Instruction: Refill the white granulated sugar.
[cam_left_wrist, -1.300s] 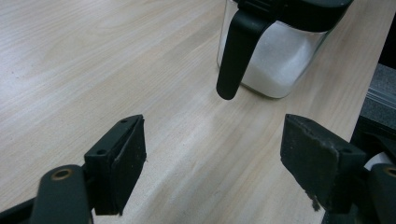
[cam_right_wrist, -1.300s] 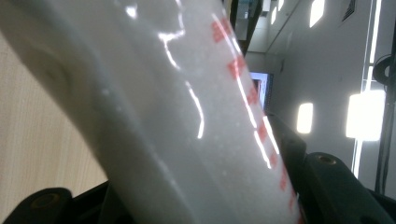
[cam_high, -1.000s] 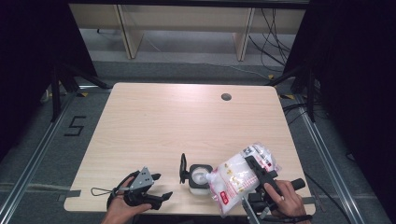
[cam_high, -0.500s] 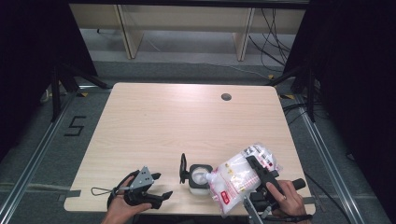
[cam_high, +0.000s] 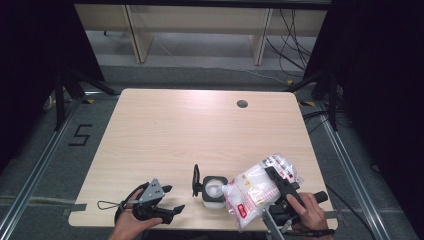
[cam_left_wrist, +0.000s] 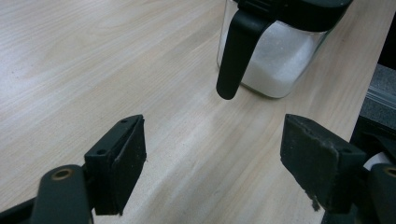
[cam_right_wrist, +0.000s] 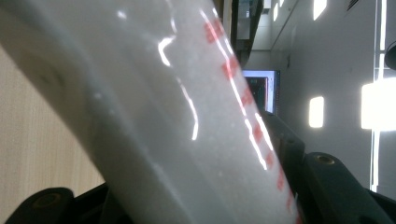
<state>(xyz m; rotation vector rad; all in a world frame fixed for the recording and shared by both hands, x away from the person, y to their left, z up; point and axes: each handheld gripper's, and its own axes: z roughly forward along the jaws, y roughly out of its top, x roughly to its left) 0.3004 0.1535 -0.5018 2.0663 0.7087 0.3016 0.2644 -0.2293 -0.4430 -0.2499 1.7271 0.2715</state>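
Nothing has shifted since earlier: right gripper (cam_high: 280, 187) clamps the sugar bag (cam_high: 252, 192), tilted over the lidded jar (cam_high: 212, 189). Left gripper (cam_high: 167, 200), jaws wide and empty, sits left of jar. Risk: sugar spilling past the rim if bag sags.

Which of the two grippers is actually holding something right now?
The right gripper: its jaws clamp the plastic bag tilted over the jar. The left gripper rests open and empty.
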